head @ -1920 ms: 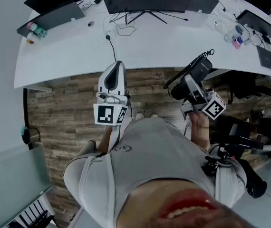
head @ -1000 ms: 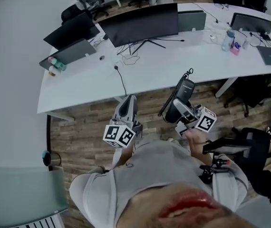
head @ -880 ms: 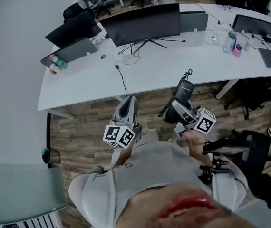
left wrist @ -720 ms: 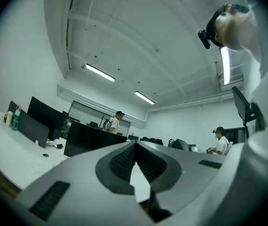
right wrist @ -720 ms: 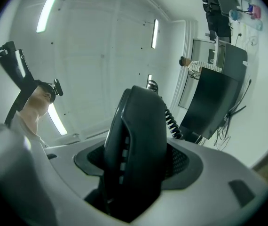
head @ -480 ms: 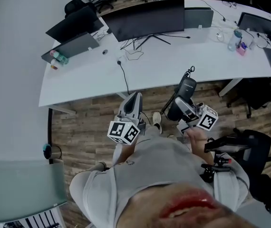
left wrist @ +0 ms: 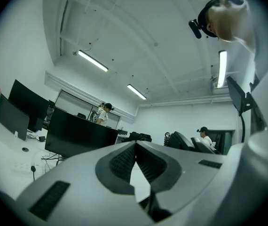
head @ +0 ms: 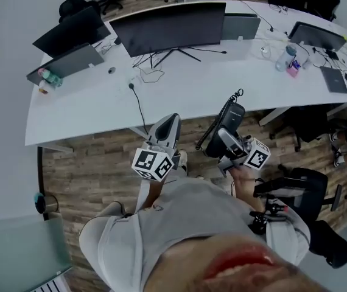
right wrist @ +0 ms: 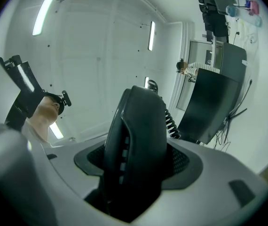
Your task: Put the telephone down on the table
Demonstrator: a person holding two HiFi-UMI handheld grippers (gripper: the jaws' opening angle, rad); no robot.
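Note:
A black telephone (head: 229,119) with a coiled cord (head: 238,95) stands up out of my right gripper (head: 223,140), which is shut on it. Both hang over the wooden floor, just short of the white table (head: 100,105). In the right gripper view the telephone (right wrist: 136,135) fills the gap between the jaws of the right gripper (right wrist: 138,157), with its cord (right wrist: 170,119) behind. My left gripper (head: 172,118) is held beside it on the left, near the table's front edge. In the left gripper view the left gripper (left wrist: 135,147) is shut, its jaws meeting with nothing between them.
On the table stand a wide monitor (head: 167,26), further screens (head: 64,59), a trailing black cable (head: 138,102), bottles (head: 286,56) and a closed laptop (head: 333,79). An office chair (head: 295,190) is at my right. A person (left wrist: 103,113) stands behind the monitors.
The head view has swung and the table has shifted in the picture. Both grippers stay in front of the chest, and the right one still holds the telephone.

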